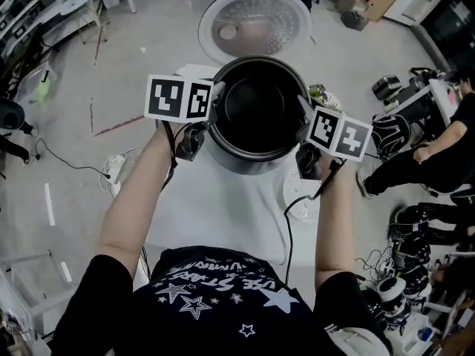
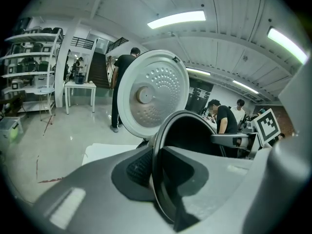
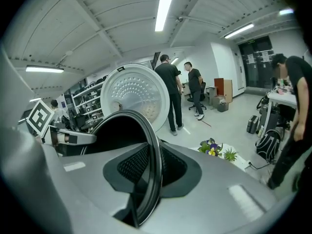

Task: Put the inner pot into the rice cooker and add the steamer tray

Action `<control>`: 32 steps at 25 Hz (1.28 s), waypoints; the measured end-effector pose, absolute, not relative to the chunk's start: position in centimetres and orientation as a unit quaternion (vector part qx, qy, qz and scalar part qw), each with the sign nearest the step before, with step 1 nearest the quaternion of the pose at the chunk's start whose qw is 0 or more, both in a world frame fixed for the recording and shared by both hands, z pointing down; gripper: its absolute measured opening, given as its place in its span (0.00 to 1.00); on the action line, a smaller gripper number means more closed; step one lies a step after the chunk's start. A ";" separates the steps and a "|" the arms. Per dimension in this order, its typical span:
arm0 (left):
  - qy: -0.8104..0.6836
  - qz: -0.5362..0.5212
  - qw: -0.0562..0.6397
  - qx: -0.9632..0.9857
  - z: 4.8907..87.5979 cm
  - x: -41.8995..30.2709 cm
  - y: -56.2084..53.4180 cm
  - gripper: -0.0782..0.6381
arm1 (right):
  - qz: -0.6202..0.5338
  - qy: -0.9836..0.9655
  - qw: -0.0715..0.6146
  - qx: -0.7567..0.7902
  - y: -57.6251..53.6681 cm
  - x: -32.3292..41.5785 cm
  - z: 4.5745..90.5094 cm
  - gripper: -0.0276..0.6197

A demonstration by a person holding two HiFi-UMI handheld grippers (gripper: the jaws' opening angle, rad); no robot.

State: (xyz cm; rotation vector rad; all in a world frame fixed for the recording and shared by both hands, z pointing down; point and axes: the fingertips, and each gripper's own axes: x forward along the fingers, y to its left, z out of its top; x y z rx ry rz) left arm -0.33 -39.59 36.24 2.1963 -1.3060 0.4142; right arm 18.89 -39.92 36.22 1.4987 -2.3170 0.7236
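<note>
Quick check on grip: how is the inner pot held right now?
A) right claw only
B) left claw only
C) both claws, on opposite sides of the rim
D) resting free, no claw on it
C: the left claw and the right claw each show pads closed on the rim of the inner pot, and the head view has them on opposite sides of it.
</note>
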 end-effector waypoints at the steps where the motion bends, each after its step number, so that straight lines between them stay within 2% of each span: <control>1: -0.485 0.156 0.273 0.816 36.4 -0.3 -39.6 0.18 | 0.250 -0.804 0.144 0.520 -40.1 18.9 36.4 0.18; 18: -0.495 0.208 0.270 0.799 39.9 0.1 -41.6 0.19 | 0.226 -0.816 0.184 0.499 -42.6 18.7 40.8 0.17; 32: -0.512 0.277 0.240 0.777 43.2 -0.2 -42.4 0.21 | 0.179 -0.816 0.257 0.486 -43.2 18.5 43.4 0.21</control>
